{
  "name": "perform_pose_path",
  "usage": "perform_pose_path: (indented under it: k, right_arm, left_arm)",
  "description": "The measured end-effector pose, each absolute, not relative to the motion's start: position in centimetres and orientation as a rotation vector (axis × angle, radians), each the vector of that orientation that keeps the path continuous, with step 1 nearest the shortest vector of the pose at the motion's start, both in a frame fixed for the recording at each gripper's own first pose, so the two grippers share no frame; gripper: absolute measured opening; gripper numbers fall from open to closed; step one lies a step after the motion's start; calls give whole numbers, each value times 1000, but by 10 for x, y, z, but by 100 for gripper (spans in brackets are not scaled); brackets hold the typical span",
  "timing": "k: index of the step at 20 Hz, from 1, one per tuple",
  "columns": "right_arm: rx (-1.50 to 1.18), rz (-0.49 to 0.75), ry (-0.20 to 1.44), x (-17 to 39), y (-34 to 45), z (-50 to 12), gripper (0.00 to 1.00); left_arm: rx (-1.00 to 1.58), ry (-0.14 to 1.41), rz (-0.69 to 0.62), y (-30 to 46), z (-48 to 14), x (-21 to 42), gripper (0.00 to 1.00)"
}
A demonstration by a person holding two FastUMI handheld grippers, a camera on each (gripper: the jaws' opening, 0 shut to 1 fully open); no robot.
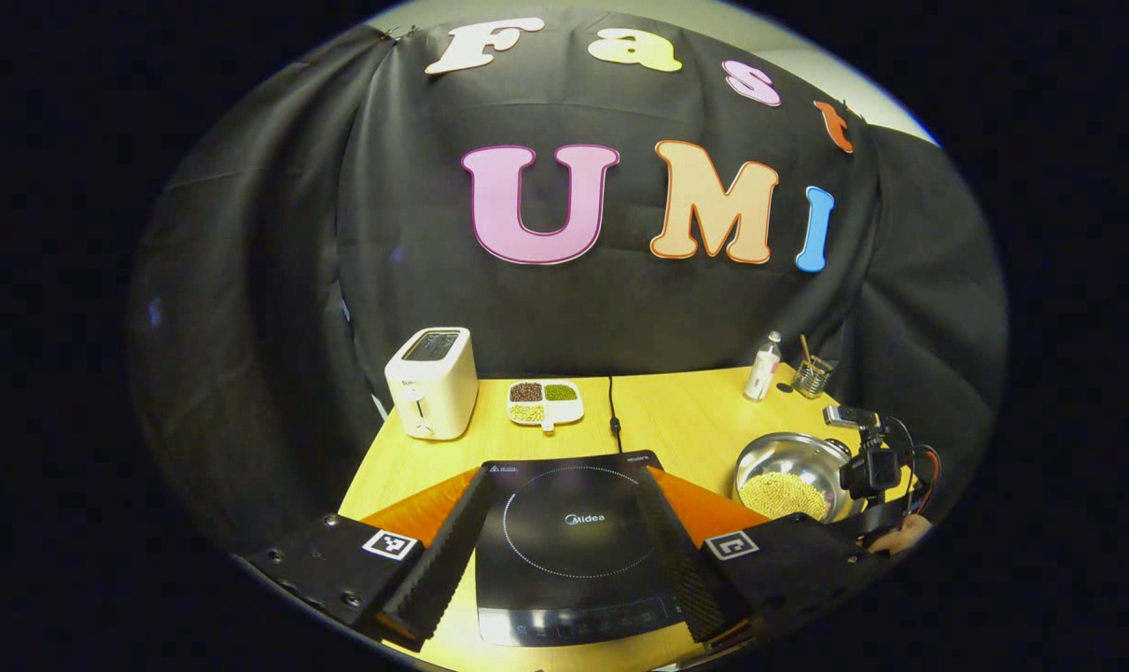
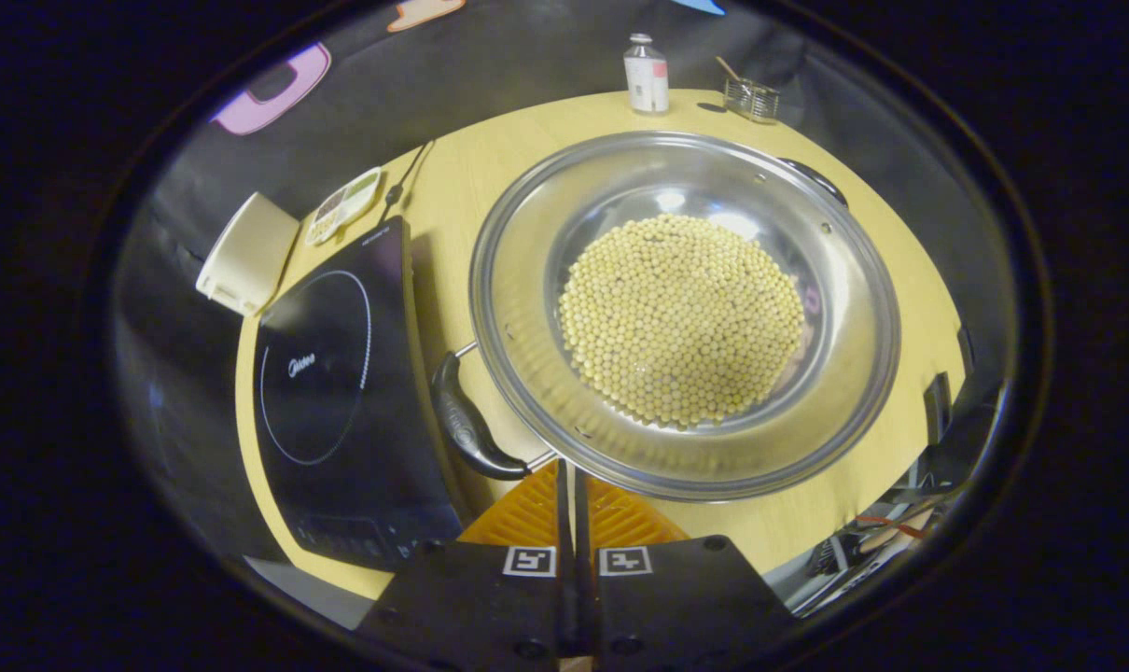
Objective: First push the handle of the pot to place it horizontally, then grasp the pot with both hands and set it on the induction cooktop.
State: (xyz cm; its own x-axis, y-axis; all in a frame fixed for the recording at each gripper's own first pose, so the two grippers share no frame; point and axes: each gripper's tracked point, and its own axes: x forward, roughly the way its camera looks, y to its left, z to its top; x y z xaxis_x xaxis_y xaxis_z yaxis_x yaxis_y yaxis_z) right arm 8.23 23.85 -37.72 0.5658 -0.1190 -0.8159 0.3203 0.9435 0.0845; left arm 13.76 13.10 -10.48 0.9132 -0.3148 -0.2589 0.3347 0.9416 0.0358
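Pot (image 2: pixel 684 313), one; handles (image 2: pixel 471 429), two.

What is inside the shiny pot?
The pot holds a heap of small round yellow beans, soybeans by the look. They cover the middle of the bottom, so what lies beneath them can't be seen. The bare steel wall around them shows.

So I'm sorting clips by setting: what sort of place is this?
Likely a mock kitchen counter in a cloth-walled booth: black induction cooktop, white toaster and steel pot of yellow beans on a wooden table.
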Motion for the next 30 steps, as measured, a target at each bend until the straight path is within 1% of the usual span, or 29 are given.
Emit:
perform_pose_path:
  k: [3, 4, 5, 6, 8, 9, 10, 15, 18, 22, 23, 24, 25, 26, 27, 28, 29, 30]
  right_arm:
    - [267, -272, 913, 99, 253, -375, 3]
    - [272, -275, 904, 105, 256, -373, 0]
    - [277, -281, 898, 109, 260, -375, 0]
    - [284, -287, 892, 113, 262, -373, 3]
    - [290, -293, 883, 123, 266, -372, 3]
    - [287, -295, 885, 125, 266, -374, 0]
    - [281, -294, 888, 125, 267, -374, 3]
    - [250, -263, 904, 109, 264, -369, 3]
    - [245, -239, 893, 93, 257, -353, 3]
    - [247, -197, 887, 71, 236, -335, 8]
    - [244, -193, 881, 64, 227, -329, 19]
    - [239, -188, 882, 58, 218, -323, 26]
    - [226, -192, 884, 51, 205, -316, 42]
    - [217, -191, 884, 51, 193, -310, 44]
    - [215, -192, 883, 41, 182, -305, 58]
    - [222, -188, 881, 38, 173, -300, 63]
    - [230, -180, 878, 44, 161, -294, 72]
    - [235, -172, 875, 44, 150, -286, 78]
  left_arm:
    - [82, 257, -367, 131, -107, 141, 96]
    - [83, 257, -379, 130, -109, 142, 96]
    - [84, 258, -390, 129, -110, 143, 96]
    - [83, 260, -401, 128, -111, 144, 96]
    - [78, 265, -419, 126, -113, 146, 96]
    - [77, 265, -427, 125, -113, 147, 96]
    - [76, 264, -431, 125, -115, 148, 96]
    - [40, 297, -461, 119, -124, 148, 96]
    - [17, 327, -489, 113, -132, 147, 96]
    - [8, 367, -527, 99, -143, 142, 95]
    - [6, 376, -537, 95, -144, 140, 96]
    - [1, 388, -547, 89, -147, 139, 96]
    - [-6, 399, -553, 84, -150, 137, 96]
    - [-15, 417, -562, 79, -153, 134, 96]
    - [-27, 444, -568, 72, -158, 131, 96]
    - [-37, 468, -572, 67, -163, 128, 96]
    - [-52, 494, -572, 59, -168, 126, 96]
    - [-64, 512, -572, 53, -171, 124, 96]
